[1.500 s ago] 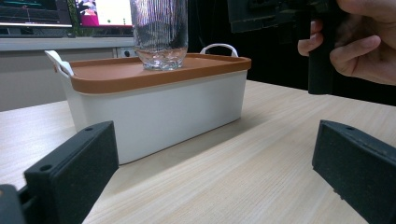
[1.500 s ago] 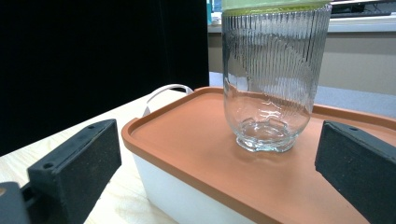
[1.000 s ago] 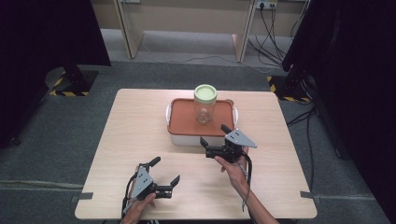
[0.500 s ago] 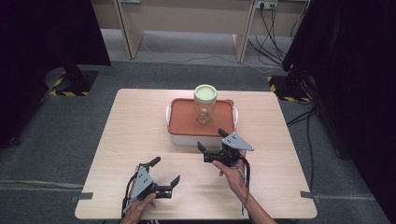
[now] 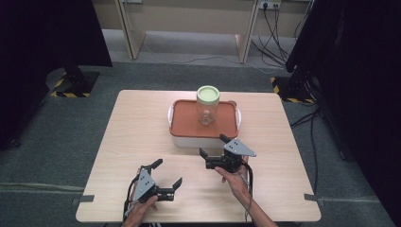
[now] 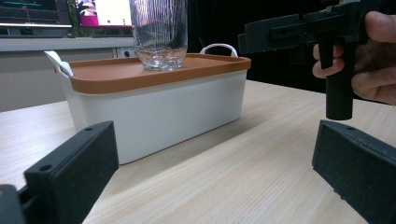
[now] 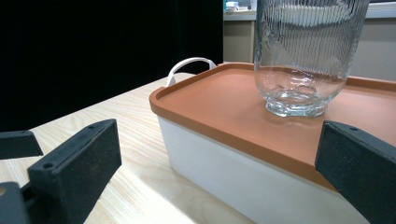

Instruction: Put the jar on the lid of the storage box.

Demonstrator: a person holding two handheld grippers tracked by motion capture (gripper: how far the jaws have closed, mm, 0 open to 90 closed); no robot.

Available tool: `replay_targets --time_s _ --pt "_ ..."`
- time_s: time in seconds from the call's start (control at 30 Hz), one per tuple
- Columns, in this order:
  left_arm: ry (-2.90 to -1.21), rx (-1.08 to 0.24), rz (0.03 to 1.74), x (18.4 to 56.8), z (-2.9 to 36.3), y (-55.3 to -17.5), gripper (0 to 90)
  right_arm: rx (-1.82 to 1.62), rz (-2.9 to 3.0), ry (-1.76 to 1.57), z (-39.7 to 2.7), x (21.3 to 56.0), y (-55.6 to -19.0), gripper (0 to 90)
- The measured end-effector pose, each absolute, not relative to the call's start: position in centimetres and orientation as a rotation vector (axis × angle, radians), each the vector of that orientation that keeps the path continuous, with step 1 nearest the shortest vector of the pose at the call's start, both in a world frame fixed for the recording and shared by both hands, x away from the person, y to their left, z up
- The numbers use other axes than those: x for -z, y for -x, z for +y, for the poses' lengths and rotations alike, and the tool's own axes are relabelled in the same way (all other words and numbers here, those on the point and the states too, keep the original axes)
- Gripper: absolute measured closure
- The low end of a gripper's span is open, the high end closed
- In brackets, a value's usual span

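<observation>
Both jaws wide, empty: left gripper (image 5: 166, 182), right gripper (image 5: 213, 147). Risk: right gripper clips white orange-lidded box (image 5: 204, 140), toppling ribbed glass jar (image 5: 207, 105).

1. Left tool (image 5: 167, 178): black body and jaws, a grey three-cornered plate on top, a black cable trailing back
2. Right tool (image 5: 212, 147): black, with the same grey plate and a dark cable along the forearm
3. Jaws are blocky, matt, with small round holes
4. Both forearms are bare, no sleeves in sight
</observation>
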State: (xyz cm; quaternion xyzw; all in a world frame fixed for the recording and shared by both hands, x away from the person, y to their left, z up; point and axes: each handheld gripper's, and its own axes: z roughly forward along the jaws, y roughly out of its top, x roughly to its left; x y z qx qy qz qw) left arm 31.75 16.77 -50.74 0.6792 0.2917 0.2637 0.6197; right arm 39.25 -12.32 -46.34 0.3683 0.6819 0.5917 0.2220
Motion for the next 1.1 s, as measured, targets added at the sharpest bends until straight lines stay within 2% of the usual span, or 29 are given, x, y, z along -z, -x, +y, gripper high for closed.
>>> replay_targets --time_s 1.1 --pt "-1.563 -0.61 0.667 50.7 16.7 -31.7 0.0 -1.644 1.904 -1.012 -12.8 47.4 -37.4 0.7"
